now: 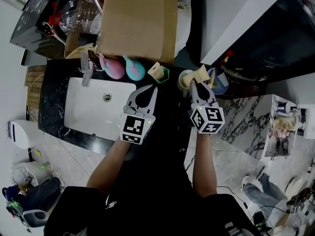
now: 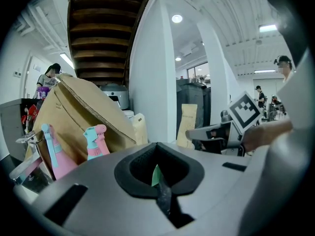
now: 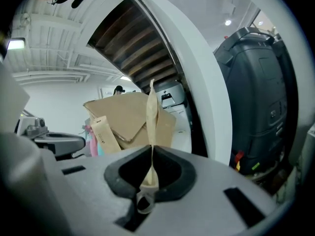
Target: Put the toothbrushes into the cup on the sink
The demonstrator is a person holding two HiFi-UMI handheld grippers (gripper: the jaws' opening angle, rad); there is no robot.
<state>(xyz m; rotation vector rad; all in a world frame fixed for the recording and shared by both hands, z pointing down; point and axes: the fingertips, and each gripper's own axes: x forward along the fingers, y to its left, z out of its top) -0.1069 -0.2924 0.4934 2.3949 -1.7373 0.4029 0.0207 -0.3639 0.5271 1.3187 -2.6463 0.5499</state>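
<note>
In right gripper [image 1: 196,85], pinched tight: paper-sleeved toothbrush [image 3: 151,122]. Light, thin, bendy, so best gripped low on sleeve. Cream cup [image 1: 185,79] just beside tips. Left gripper [image 1: 149,90] closed, empty.

— How do the arms lie?
— The left forearm [image 1: 110,163] and the right forearm [image 1: 203,161] reach forward across the front edge of the counter [image 1: 54,107], side by side and apart.
— And the grippers?
— Both tilt slightly down (each with its marker cube facing up). The left gripper [image 1: 149,88] has its jaws together with nothing between them. The right gripper [image 1: 197,82] is clamped on a thin tan packet [image 3: 151,117], which stands up out of its jaws.
</note>
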